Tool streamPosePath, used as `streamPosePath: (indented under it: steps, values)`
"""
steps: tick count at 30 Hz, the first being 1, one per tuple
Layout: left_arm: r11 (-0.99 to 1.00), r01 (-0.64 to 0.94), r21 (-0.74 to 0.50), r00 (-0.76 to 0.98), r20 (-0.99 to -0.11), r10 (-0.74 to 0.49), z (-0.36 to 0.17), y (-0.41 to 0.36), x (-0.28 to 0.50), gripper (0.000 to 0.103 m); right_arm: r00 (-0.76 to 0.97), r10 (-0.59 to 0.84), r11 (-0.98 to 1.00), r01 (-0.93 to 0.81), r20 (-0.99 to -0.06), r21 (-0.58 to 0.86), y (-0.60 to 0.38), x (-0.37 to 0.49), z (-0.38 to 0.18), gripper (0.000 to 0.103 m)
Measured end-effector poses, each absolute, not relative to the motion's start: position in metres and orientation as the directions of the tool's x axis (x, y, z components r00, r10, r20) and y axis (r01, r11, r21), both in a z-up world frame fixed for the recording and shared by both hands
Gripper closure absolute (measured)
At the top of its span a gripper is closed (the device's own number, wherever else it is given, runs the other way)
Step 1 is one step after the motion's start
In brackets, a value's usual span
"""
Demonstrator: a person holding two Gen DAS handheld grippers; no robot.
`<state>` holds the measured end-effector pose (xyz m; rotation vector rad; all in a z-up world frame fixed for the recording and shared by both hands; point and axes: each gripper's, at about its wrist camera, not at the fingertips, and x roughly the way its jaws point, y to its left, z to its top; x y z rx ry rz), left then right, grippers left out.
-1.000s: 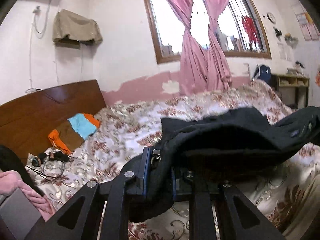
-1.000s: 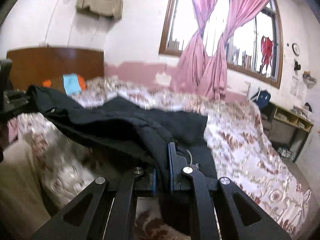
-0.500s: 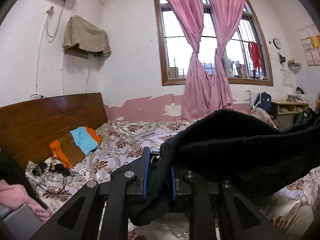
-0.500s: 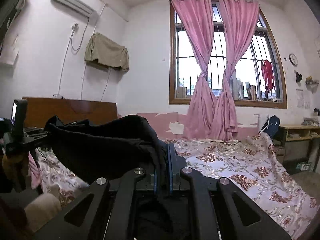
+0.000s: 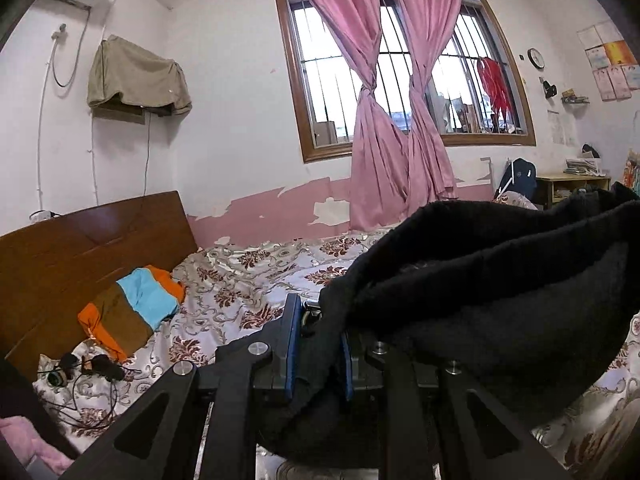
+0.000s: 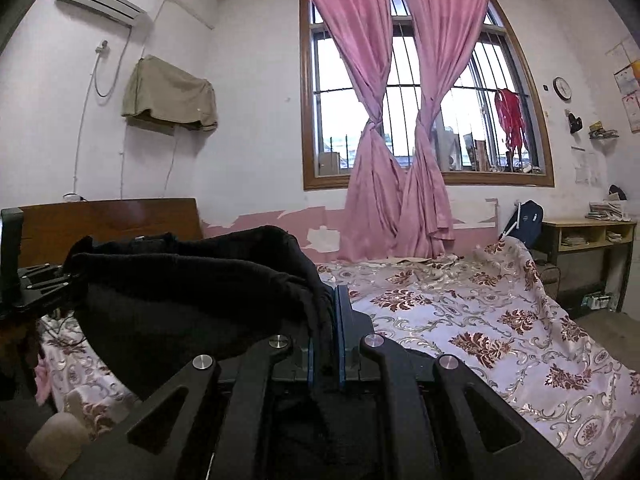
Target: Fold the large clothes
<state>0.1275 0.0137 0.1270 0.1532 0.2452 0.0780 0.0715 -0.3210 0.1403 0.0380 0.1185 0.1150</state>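
the left gripper (image 5: 318,344) has its 2 jaws clamped on a thick bunch of the black garment (image 5: 500,288), which rises just ahead of the jaws and sags off to their right, held up off the floral bedspread (image 5: 256,280). the right gripper (image 6: 325,344) pinches a thin edge of the same cloth between nearly closed jaws, the rest hanging to their left toward the other gripper.
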Motion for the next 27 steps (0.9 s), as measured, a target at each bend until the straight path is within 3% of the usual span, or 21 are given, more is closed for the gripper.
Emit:
streamPosePath:
  steps: [8, 16, 27]
  values:
    - [1.0, -0.03, -0.003, 0.945, -0.326, 0.028, 0.111, 0.026, 0.189, 0.087, 0.98, 0.028, 0.995, -0.009, -0.196, 0.096, -0.318, 0.133, 0.124, 0.096]
    - [0.998, -0.008, 0.067, 0.916, -0.4, 0.034, 0.09, 0.024, 0.269, 0.086, 0.966, -0.011, 1.0, 0.018, -0.258, 0.023, -0.313, 0.202, 0.12, 0.096]
    - [0.991, 0.024, 0.128, 0.83, -0.555, 0.052, 0.043, 0.005, 0.386, 0.086, 0.901, -0.006, 1.0, 0.014, -0.434, 0.015, -0.328, 0.332, 0.077, 0.096]
